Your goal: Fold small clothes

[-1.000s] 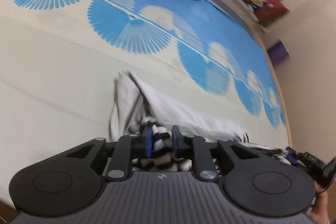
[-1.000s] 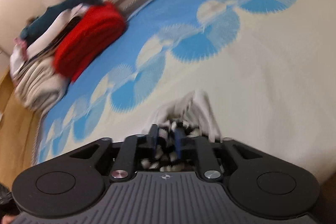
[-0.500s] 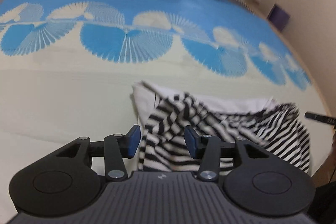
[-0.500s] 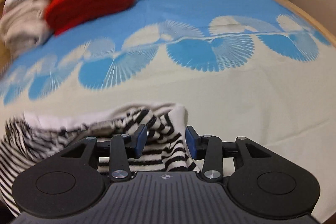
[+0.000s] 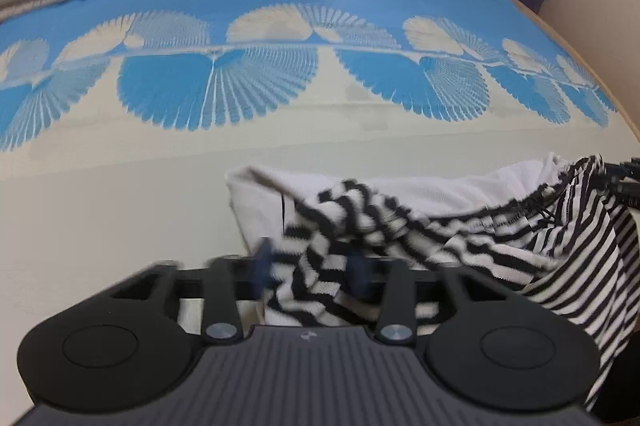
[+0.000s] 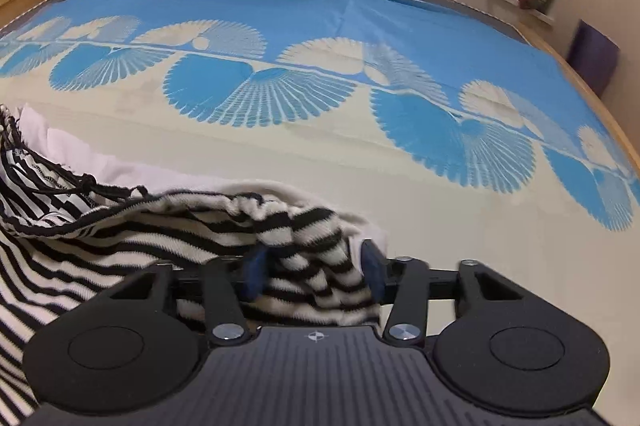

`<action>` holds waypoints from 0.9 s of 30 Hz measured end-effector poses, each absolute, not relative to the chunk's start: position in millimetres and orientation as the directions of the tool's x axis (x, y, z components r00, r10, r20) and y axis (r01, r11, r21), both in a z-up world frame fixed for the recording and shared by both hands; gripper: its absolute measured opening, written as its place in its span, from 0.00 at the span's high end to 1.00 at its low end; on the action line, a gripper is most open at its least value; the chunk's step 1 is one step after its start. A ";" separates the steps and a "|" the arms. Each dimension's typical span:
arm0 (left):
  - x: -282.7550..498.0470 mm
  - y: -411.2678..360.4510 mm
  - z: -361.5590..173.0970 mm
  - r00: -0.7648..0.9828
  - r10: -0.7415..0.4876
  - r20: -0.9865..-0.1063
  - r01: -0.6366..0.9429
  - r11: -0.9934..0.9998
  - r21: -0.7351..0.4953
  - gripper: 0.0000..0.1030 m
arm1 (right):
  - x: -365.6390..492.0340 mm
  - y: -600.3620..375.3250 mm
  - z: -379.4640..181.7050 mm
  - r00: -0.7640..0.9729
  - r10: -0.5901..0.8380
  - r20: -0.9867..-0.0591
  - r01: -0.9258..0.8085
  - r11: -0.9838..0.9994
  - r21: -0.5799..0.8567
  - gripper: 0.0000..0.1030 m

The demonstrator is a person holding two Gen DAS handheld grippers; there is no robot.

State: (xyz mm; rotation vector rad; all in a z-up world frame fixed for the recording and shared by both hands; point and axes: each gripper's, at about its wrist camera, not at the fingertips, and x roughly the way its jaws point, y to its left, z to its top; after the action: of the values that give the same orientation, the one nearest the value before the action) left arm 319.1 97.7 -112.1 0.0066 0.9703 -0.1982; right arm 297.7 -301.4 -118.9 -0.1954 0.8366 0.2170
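Left gripper spread; right gripper spread; striped garment between fingers, unclamped.

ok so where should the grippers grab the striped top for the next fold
By its two near corners, one gripper each, coming in low from the near edge of the bed. The striped top lies bunched across the near edge, its thick knit hem between the open fingers of both the left gripper and the right gripper, so each could probably close on a full bite there.
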 end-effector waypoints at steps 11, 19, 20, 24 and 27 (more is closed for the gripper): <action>377.6 114.8 -102.5 0.635 -0.072 -0.769 -0.001 0.996 -0.094 0.97 | 349.8 -312.5 -95.5 0.743 0.094 -0.662 -0.084 0.995 0.047 0.89; 401.3 113.4 -153.4 0.488 -0.082 -0.869 -0.026 0.994 -0.108 0.93 | 384.3 -293.6 -146.7 0.603 -0.013 -0.798 -0.056 0.997 -0.059 0.87; 400.7 112.0 -154.7 0.490 -0.071 -0.869 -0.021 0.995 -0.093 0.92 | 387.5 -291.5 -158.6 0.555 -0.012 -0.832 -0.068 0.996 -0.059 0.86; 394.3 118.5 -137.7 0.498 -0.080 -0.864 -0.067 0.989 -0.130 0.62 | 387.1 -288.2 -151.6 0.557 -0.022 -0.830 -0.043 0.998 -0.056 0.76; 375.4 133.8 -107.1 0.528 -0.130 -0.839 -0.105 0.971 -0.217 0.43 | 372.3 -310.2 -128.4 0.585 0.031 -0.811 0.059 0.995 0.081 0.65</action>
State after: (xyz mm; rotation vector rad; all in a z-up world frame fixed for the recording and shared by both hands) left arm 375.4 133.8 -107.1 -0.2537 1.0179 -0.0148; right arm 372.3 -310.2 -128.4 0.1025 0.9468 -0.0162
